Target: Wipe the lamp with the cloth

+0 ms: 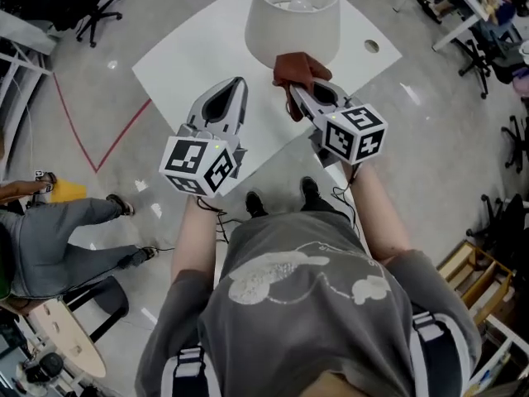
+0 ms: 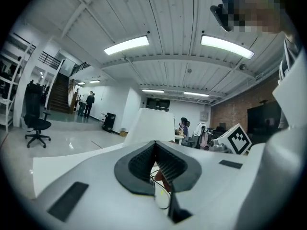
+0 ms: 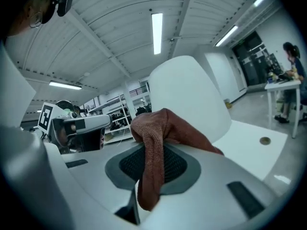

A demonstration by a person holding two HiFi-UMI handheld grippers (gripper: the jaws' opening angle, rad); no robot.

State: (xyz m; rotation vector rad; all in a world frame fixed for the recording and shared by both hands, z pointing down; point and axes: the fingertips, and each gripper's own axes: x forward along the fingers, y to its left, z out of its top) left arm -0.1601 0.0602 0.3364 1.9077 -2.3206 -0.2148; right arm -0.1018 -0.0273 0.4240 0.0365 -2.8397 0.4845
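Observation:
A lamp with a white shade (image 1: 293, 19) stands on a white table (image 1: 190, 56). The shade (image 3: 192, 92) rises just beyond my right gripper (image 1: 299, 91), which is shut on a reddish-brown cloth (image 1: 299, 71). The cloth (image 3: 156, 143) bunches over the jaw tips and hangs down between them, close to the shade's lower edge. My left gripper (image 1: 238, 83) is shut with nothing in it, to the left of the shade and a little short of it. In the left gripper view the shade (image 2: 149, 124) shows past the closed jaws.
The table has a round hole (image 1: 372, 46) near its right corner. Office chairs (image 1: 91, 11) stand at the far left and right. A person in grey (image 1: 58, 238) crouches on the floor at the left. A wooden crate (image 1: 471, 275) sits low at the right.

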